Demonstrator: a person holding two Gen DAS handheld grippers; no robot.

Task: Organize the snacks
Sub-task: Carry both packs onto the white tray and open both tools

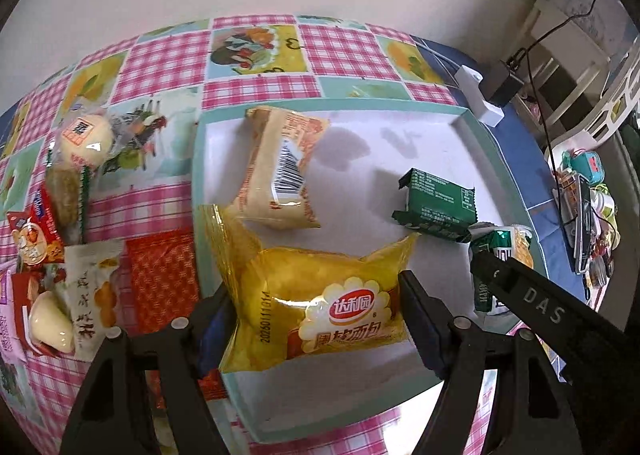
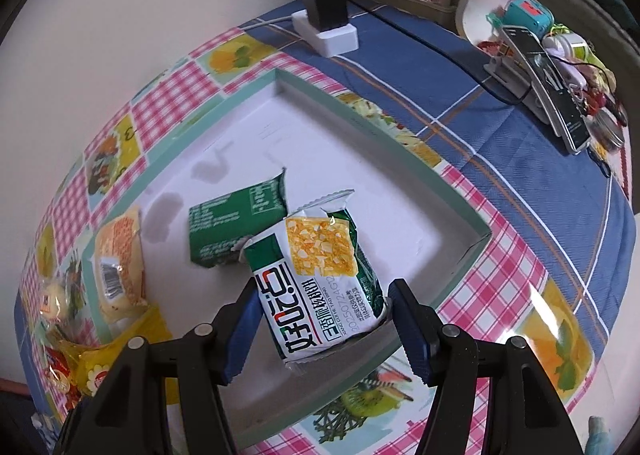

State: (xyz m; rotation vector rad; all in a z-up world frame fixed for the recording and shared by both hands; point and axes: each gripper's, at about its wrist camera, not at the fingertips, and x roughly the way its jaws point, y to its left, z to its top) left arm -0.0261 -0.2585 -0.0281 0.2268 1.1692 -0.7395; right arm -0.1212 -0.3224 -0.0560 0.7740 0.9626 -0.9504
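A white tray with a teal rim (image 1: 400, 107) lies on the checked tablecloth. My left gripper (image 1: 320, 311) is shut on a yellow bread packet (image 1: 320, 295) at the tray's near left corner; both pads touch its sides. A beige packet with a barcode (image 1: 280, 171) and a dark green packet (image 1: 436, 203) lie in the tray. My right gripper (image 2: 322, 315) is shut on a green-and-white cracker packet (image 2: 320, 279) over the tray's near edge (image 2: 360, 103), beside the dark green packet (image 2: 236, 227). One of its fingers (image 1: 532, 295) shows at the right of the left wrist view.
Several loose snacks (image 1: 80, 215) lie on the cloth left of the tray. A white power strip with a black adapter (image 2: 324, 27) and its cable sit behind the tray by the wall. A phone on a stand (image 2: 552, 95) and small clutter occupy the far right.
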